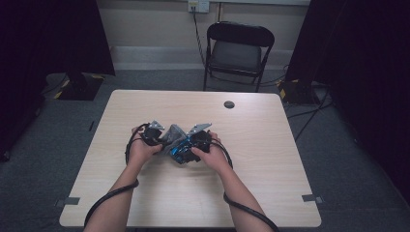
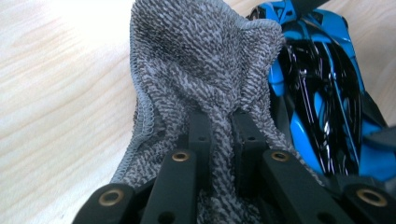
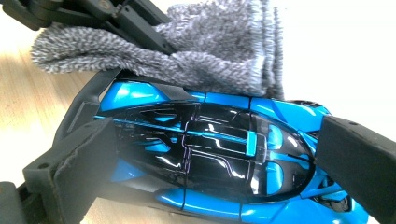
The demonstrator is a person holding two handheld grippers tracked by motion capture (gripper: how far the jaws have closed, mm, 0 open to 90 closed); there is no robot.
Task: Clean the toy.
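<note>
At mid-table (image 1: 145, 203), the left gripper (image 2: 219, 133) had its jaws pinched tight on a fold of grey cloth (image 2: 201, 60), the terry bunching up between them. The cloth lay against the side of a blue and black toy car (image 3: 210, 154), touching its bodywork. The right gripper (image 3: 210, 163) held the car, one jaw pressed at each end of it. From the high view the car (image 1: 180, 151) sat between the two hands, cloth (image 1: 173, 133) just behind it; whether the car rested on the table or was lifted slightly was hard to tell.
</note>
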